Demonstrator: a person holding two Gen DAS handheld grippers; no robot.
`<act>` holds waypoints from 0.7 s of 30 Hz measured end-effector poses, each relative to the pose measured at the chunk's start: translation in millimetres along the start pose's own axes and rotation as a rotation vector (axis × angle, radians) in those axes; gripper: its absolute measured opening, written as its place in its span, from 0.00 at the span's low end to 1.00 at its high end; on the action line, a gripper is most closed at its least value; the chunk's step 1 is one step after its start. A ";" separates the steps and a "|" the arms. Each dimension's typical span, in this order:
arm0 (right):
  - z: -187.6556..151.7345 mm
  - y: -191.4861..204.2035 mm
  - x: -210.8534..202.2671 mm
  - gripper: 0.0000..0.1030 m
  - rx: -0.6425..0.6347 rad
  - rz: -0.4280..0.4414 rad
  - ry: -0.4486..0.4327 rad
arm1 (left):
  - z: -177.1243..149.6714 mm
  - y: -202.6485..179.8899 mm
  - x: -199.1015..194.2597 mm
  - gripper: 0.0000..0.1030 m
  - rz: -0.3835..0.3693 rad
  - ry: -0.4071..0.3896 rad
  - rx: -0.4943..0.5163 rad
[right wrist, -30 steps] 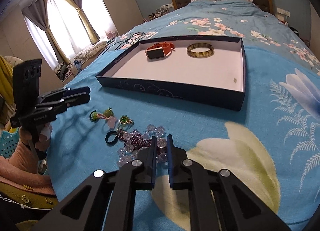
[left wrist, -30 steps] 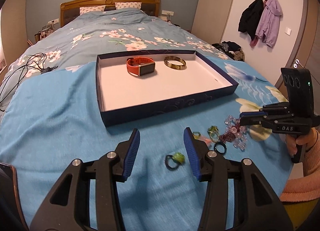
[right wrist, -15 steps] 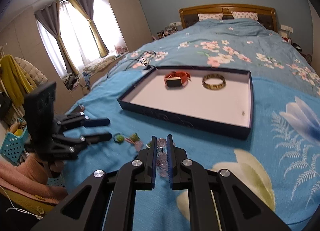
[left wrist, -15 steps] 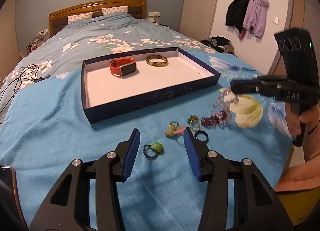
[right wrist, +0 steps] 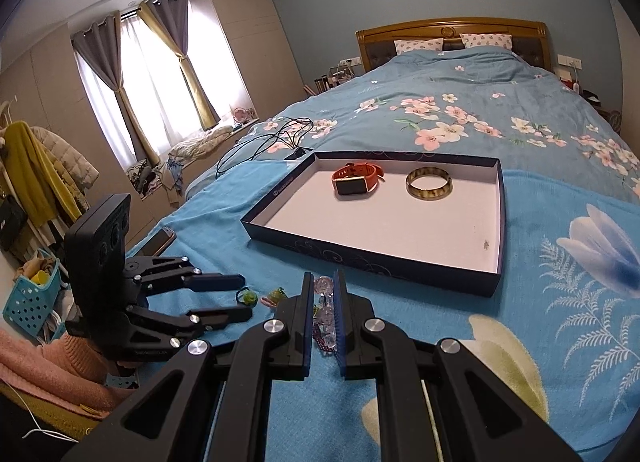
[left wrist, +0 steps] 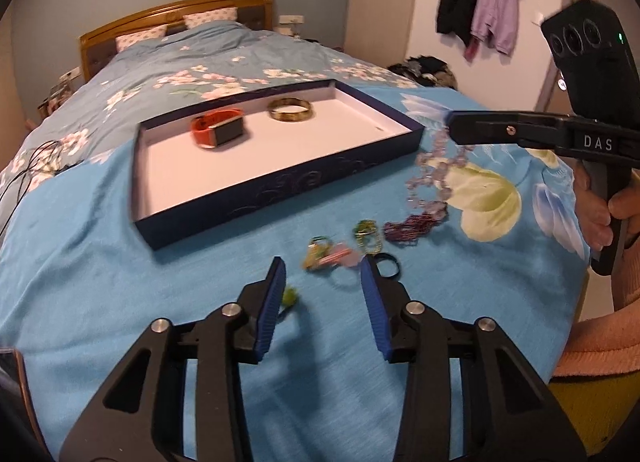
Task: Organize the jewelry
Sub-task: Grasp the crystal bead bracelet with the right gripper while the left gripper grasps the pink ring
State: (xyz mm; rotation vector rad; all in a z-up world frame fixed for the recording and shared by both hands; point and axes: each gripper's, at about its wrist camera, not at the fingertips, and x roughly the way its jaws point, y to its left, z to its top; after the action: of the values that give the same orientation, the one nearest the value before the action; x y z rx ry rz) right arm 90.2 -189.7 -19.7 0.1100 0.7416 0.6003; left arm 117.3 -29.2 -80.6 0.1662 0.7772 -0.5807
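My right gripper [right wrist: 324,282] is shut on a clear bead bracelet [right wrist: 323,314]. In the left wrist view that bracelet [left wrist: 430,177] hangs from the right gripper [left wrist: 452,126] down to a purple bead bracelet [left wrist: 408,227] on the bedspread. My left gripper [left wrist: 323,274] hovers low over the loose rings. Its jaws are closing and the pads press on nothing. A small green ring [left wrist: 289,297] lies by its left finger, a pink-and-green piece [left wrist: 326,256] just beyond the tips. The navy tray [left wrist: 280,185] holds an orange watch [left wrist: 218,131] and a gold bangle [left wrist: 290,109].
A black ring [left wrist: 388,264] and a green-gold ring [left wrist: 366,236] lie right of the left gripper. Black cables [right wrist: 280,137] trail behind the tray, and a phone [right wrist: 160,242] sits at the bed's left edge. A turquoise basket [right wrist: 32,298] stands on the floor.
The right gripper has risen with the clear bead bracelet, which now dangles instead of lying on the bed. The left gripper has shifted toward the rings and its jaws have narrowed a little.
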 end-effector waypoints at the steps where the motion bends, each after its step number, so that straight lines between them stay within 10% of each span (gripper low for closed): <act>1: -0.2 -0.4 0.2 0.08 0.003 0.002 0.001 | 1.3 -1.9 3.8 0.31 -0.013 0.014 0.000; 21: -8.2 -8.7 5.9 0.08 0.039 0.022 0.013 | 8.2 -15.3 27.5 0.04 0.007 0.088 0.070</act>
State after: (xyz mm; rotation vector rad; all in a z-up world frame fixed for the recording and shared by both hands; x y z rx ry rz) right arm 92.3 -194.6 -31.9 0.1503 0.7658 0.6084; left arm 129.4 -56.6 -93.0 0.2607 0.8416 -0.5971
